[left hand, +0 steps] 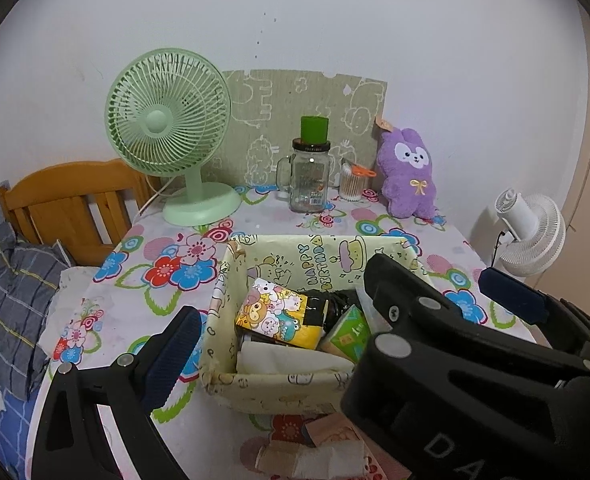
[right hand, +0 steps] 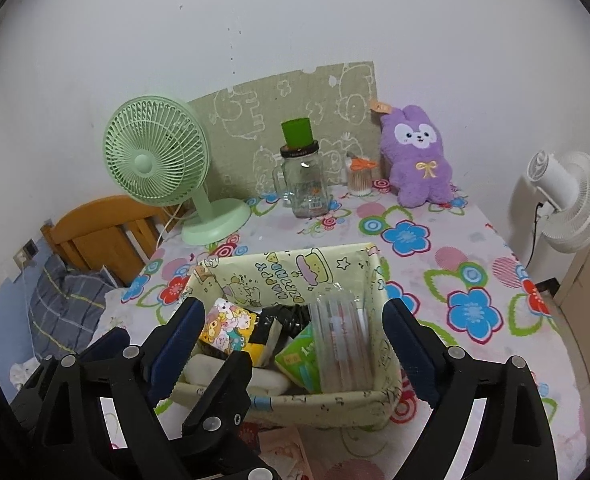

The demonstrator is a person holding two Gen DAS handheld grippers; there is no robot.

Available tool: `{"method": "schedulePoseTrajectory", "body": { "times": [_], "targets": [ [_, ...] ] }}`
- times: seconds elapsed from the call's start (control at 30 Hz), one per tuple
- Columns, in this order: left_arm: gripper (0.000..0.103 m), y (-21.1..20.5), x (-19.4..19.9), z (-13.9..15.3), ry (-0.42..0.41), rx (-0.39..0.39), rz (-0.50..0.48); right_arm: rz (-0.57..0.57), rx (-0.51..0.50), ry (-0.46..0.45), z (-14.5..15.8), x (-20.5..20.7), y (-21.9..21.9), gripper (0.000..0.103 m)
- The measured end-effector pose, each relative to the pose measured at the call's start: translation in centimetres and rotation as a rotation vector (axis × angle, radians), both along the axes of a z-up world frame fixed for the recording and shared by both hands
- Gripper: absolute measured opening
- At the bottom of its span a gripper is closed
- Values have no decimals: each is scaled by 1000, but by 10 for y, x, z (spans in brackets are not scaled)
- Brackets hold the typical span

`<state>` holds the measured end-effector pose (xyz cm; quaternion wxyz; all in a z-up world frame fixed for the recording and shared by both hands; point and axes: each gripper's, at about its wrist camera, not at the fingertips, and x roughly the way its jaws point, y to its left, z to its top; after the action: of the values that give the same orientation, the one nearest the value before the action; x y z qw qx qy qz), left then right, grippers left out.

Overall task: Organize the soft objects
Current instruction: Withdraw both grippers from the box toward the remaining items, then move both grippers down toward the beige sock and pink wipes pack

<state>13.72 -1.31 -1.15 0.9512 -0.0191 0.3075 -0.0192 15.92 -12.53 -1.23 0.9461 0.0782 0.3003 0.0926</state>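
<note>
Both grippers over basket (right hand: 295, 402), right gripper (right hand: 295, 344) jaws apart, empty; left gripper (left hand: 335, 308) also apart. Tissue packs (right hand: 231, 330) inside basket. Better lift clear before reaching plush (right hand: 417, 156).

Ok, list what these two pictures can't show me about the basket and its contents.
- Basket right side: left wrist view, hidden behind the right gripper.
- Black item in the basket: both views, mostly buried under the cartoon tissue pack; identity unclear.
- Papers by the basket's near wall: both views, cut off by the edge and grippers.
- Green packet: print too small.
</note>
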Motion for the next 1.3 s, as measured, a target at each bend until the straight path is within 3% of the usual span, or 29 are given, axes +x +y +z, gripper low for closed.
{"method": "schedulePoseTrajectory", "body": {
  "times": [0.57,1.3],
  "targets": [
    [100,-9,-46,17,-64,4,-23,-3,-46,-85,22,-53,-9,93],
    [102,-18,-92,3,-80,16,-51,9,-84,-102,7,-102,-14,92]
  ]
}}
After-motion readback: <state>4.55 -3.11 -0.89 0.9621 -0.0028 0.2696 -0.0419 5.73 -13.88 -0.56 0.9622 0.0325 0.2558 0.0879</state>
